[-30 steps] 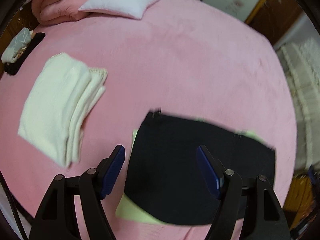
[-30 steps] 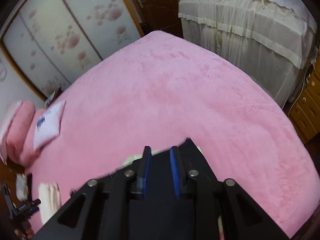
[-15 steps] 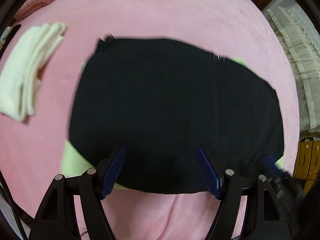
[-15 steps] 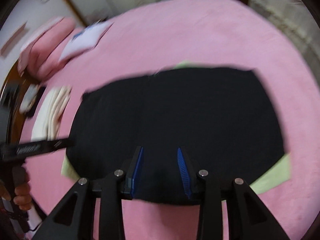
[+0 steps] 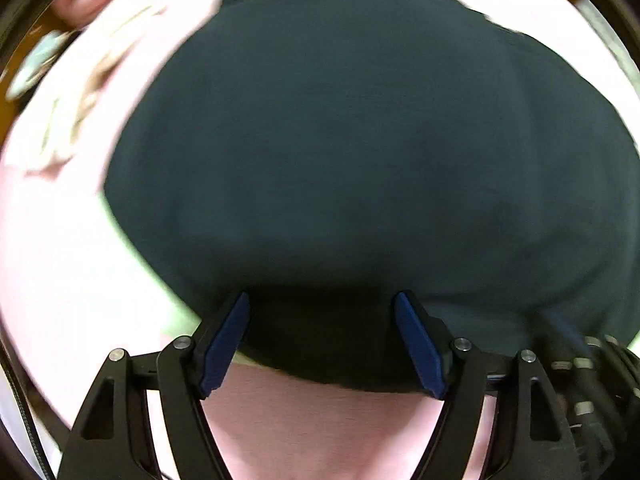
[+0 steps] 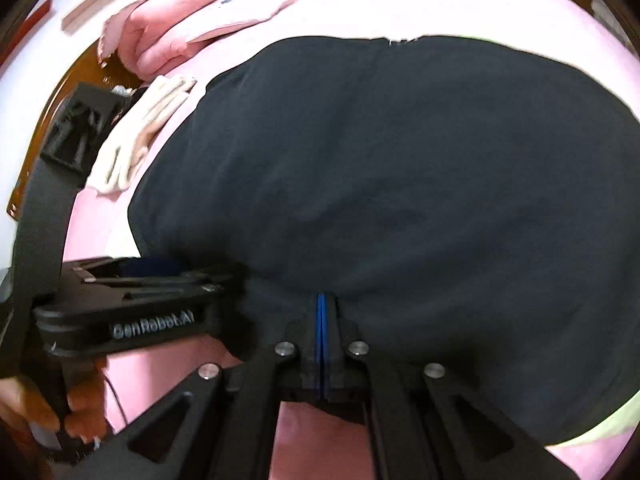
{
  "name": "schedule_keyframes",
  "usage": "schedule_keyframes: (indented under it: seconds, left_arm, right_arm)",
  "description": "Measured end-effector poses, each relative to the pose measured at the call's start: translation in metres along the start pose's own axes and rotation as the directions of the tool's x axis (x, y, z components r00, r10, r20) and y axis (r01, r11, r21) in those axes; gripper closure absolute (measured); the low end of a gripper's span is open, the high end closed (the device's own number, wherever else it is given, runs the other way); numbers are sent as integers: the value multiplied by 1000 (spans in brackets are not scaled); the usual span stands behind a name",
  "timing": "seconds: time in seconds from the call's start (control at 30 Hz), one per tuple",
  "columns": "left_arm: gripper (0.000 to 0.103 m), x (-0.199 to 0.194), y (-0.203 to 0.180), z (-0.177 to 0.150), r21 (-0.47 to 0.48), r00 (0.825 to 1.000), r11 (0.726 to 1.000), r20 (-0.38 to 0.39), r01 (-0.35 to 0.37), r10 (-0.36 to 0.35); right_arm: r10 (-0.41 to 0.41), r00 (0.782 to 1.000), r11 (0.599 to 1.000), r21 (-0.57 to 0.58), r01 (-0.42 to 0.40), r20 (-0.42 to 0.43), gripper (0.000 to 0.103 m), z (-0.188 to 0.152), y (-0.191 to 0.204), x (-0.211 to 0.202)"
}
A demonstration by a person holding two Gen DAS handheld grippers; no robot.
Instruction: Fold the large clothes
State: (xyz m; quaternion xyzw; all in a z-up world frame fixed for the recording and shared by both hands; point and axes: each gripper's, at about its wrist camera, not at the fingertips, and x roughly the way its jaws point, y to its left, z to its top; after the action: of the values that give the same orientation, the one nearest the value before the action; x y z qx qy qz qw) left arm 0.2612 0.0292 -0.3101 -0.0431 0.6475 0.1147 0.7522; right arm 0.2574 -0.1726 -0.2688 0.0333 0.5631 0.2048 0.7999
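Two grippers meet the near hem of the black garment (image 6: pixel 400 168), which lies flat on the pink bed (image 6: pixel 460 4). Your right gripper (image 6: pixel 321 300) has its jaws pressed together at the hem; whether cloth is pinched you cannot tell. Your left gripper (image 5: pixel 322 332) has its jaws opening, wide apart astride the hem, pads clear of the cloth.

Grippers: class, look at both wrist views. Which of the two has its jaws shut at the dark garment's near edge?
The right gripper: its blue pads meet at the dark garment hem. The left gripper stands wide open.
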Motion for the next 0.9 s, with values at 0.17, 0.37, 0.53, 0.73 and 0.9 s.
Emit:
schedule_keyframes:
  seconds: [0.17, 0.37, 0.53, 0.73, 0.9]
  left_arm:
    - [24, 9, 32, -4, -133, 999, 991, -38, 2, -7]
    - [24, 11, 59, -15, -227, 998, 973, -45, 40, -51]
    - [24, 11, 91, -30, -317, 999, 948, -46, -21, 7]
    - [31, -12, 76, -43, -243, 998, 968, -8, -69, 70]
    - [31, -57, 31, -47, -150, 992, 986, 106, 80, -64]
  right_arm:
    - [-96, 995, 990, 109, 93, 23, 103, -14, -52, -23]
    - [-437, 897, 869, 292, 400, 73, 103, -40, -140, -76]
    - [-533, 844, 826, 254, 502, 65, 103, -43, -157, -96]
    - [-602, 792, 730, 472, 495, 101, 103, -46, -153, -127]
    - [-306, 936, 923, 296, 247, 173, 103, -38, -93, -101]
